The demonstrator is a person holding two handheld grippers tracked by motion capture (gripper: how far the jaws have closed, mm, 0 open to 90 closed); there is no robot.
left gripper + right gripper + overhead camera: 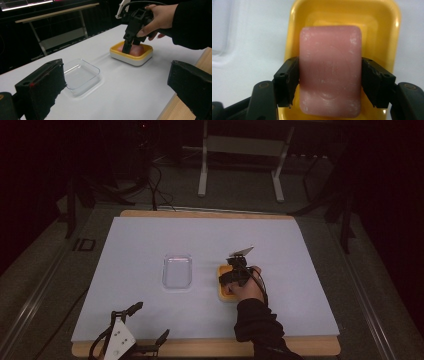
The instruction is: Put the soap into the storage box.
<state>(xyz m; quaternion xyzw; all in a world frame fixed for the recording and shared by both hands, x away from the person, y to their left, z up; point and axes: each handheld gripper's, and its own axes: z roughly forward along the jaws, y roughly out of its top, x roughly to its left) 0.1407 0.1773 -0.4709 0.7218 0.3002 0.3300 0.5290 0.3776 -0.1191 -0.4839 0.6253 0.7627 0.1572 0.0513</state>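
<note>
Your right gripper [330,75] clamps pink soap [330,72] in the yellow dish [342,15] — hidden from above; left gripper [142,322] — jaws wide.

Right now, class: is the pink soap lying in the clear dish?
No. The soap lies in the yellow dish, between the right gripper's jaws; the clear dish holds nothing.

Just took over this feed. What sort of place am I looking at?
Probably a lab or recording workspace: a covered table in a dark room, cables on the floor, a bare metal stand behind.
</note>
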